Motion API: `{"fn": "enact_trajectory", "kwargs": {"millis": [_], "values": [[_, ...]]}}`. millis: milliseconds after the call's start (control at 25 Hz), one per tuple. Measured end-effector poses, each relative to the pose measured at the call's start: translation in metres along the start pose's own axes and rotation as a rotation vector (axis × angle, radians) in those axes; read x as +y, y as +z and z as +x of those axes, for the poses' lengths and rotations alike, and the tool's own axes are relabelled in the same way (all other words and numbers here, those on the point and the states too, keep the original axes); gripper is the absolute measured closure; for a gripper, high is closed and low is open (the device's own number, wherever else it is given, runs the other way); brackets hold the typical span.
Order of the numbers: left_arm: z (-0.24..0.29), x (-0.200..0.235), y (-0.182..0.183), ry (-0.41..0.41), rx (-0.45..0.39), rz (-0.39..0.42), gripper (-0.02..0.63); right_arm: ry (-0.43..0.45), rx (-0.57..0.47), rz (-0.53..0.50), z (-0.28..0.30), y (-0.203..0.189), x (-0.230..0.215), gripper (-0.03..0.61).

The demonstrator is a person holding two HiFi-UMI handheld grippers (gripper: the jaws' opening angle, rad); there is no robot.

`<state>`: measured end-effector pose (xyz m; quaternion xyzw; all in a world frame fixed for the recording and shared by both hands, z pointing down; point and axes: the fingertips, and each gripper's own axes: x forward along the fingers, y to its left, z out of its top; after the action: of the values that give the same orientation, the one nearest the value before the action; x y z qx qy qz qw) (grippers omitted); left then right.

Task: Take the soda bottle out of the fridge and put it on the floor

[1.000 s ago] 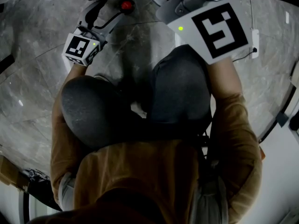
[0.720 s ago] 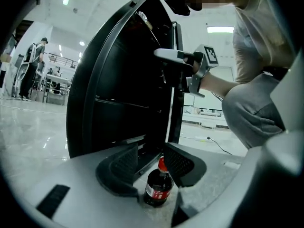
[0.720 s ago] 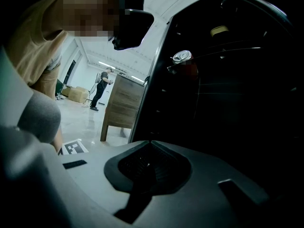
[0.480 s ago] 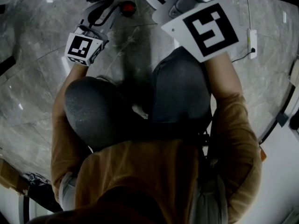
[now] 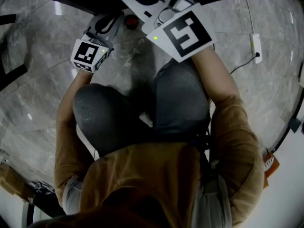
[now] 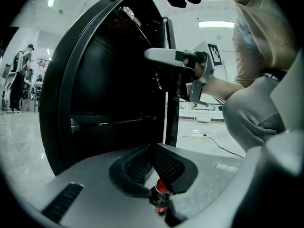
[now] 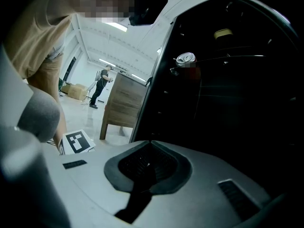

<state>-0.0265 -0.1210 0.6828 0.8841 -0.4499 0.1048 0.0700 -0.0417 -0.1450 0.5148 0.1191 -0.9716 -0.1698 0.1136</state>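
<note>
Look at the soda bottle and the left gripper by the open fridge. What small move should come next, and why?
Probably draw the left gripper back, clear of the soda bottle. The bottle stands upright on the floor, the jaws have just closed with nothing between them, and the red cap sits by the tips, so a slip might tip it.
</note>
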Motion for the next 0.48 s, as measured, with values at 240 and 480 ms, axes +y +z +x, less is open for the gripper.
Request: {"fn": "enact_trajectory", "kwargs": {"millis": [240,480], "values": [[0.012,-0.004,0.028,-0.043,-0.034,0.028,0.611,0.041,0.01,0.027,-0.005,0.0,0.007,0.577],[0.02,-0.01,0.042,-0.078,-0.073,0.002,0.612,-0.026,0.003,0.025,-0.012,0.008,-0.004,0.577]]}}
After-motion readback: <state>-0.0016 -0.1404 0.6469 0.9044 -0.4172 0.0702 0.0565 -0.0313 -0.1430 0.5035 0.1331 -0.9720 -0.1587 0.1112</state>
